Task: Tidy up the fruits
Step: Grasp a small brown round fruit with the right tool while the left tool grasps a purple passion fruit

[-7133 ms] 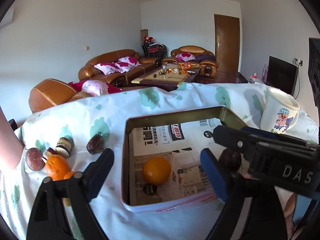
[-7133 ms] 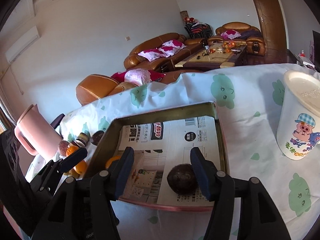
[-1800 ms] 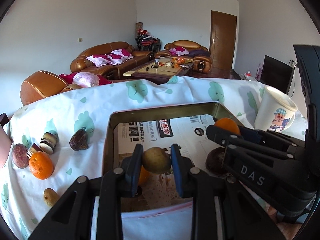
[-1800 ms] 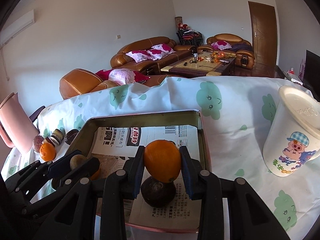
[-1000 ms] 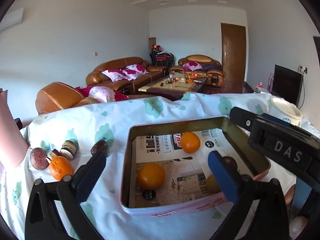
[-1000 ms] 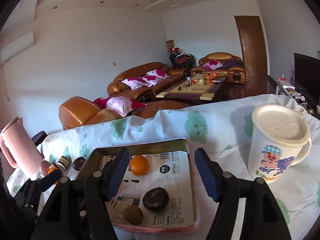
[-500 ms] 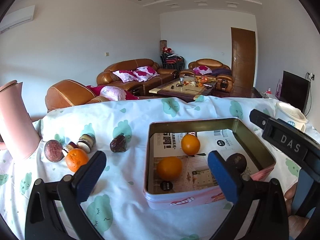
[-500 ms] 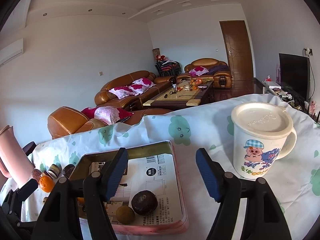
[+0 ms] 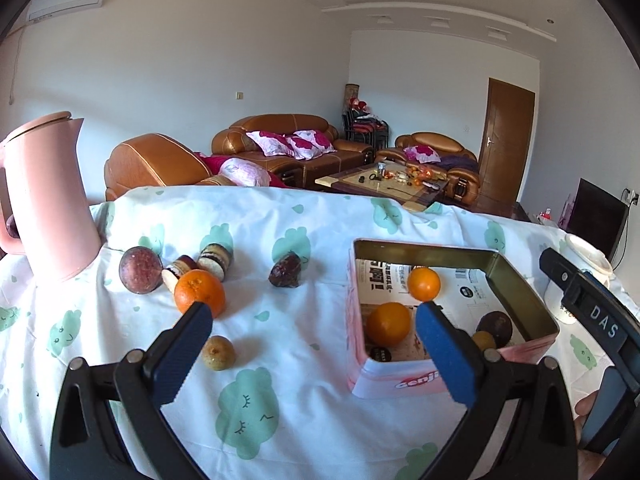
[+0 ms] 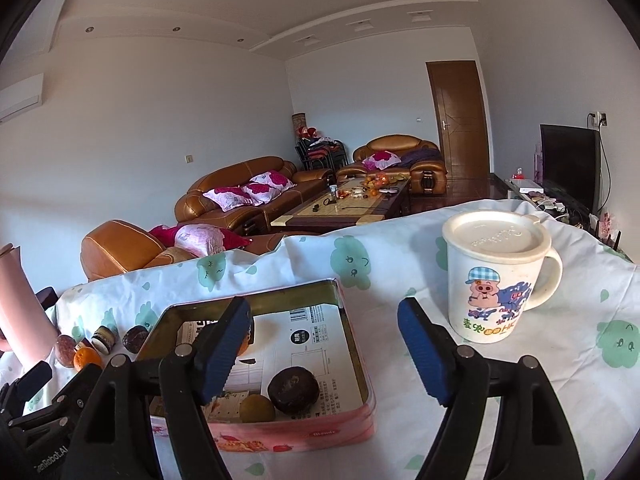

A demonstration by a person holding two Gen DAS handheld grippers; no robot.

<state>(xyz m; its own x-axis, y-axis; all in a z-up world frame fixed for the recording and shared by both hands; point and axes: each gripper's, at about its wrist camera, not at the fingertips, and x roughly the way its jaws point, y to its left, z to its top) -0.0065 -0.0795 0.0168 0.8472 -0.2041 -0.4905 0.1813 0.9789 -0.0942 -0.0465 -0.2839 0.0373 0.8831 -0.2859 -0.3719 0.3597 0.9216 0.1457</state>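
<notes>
A: What are the 2 grippers doing?

B: The left gripper [image 9: 308, 328] has its jaws spread wide and holds nothing; it hangs above the cloth-covered table [image 9: 280, 420], between the loose fruit and the tin [image 9: 396, 380]. The right gripper [image 10: 324, 332] is also spread wide with nothing in it, over the tin's right edge.

A: And the fruit?

B: 4 pieces lie in the tin on its newspaper lining: 2 oranges, 1 near the far wall [image 9: 423, 283] and 1 nearer the left wall [image 9: 389, 323], plus a dark round fruit [image 10: 293, 389] and a small yellowish fruit [image 10: 257, 408] touching it near the front wall.

A: What is outside the tin?

B: On the cloth to its left sit an orange [image 9: 199, 293], a purple round fruit [image 9: 140, 270], 2 small brown-and-cream round pieces [image 9: 216, 256] just behind the orange, a dark wrinkled piece [image 9: 285, 274] nearer the tin, and a small brownish-yellow fruit [image 9: 218, 352] beside the left gripper's left fingertip.

A: Anything else on the table?

B: A pink jug [image 9: 44, 196] at the far left, and a lidded cartoon-pig mug [image 10: 496, 276] right of the tin.
</notes>
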